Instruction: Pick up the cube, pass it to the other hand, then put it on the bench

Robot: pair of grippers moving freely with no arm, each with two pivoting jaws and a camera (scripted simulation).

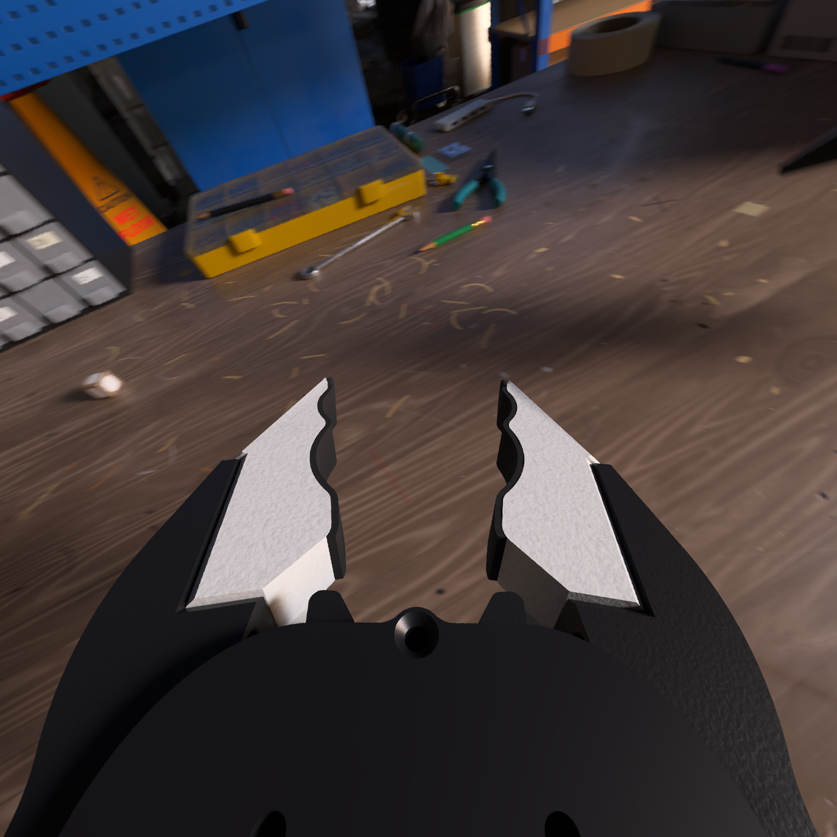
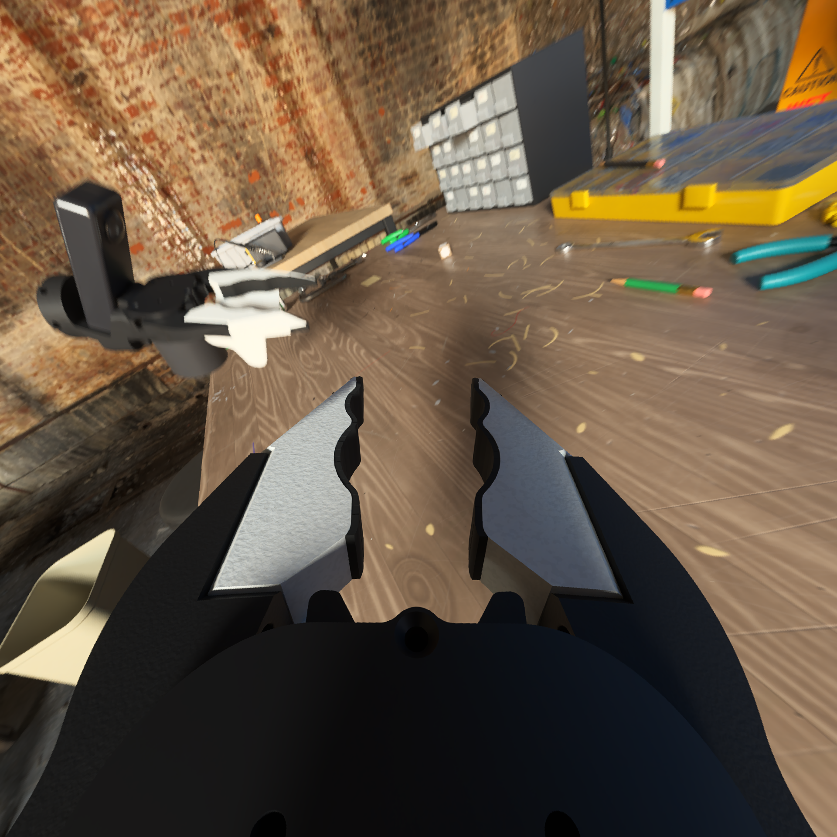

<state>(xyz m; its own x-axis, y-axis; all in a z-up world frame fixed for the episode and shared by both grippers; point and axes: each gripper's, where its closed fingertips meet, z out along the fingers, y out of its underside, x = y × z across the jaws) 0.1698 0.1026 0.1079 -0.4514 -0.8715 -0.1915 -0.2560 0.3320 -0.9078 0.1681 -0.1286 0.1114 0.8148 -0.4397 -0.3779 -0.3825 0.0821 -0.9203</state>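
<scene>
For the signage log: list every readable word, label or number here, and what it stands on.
Orange standing sign: dark and red lettering under a triangle symbol; wording not copied here.
Grey drawer cabinet: pale labels on the drawer fronts, too small to read.
Nothing else carries legible text.

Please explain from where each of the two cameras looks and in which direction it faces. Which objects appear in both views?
Left wrist view: sits on the left tool, looks down and forward over the bench toward the yellow organizer case; its own open fingers show.
Right wrist view: sits on the right tool, looks along the bench toward the grey drawer cabinet and brick wall; its own open fingers show, and the left tool farther off.
Shared: cube, case, wrench, green pencil, teal pliers.
</scene>
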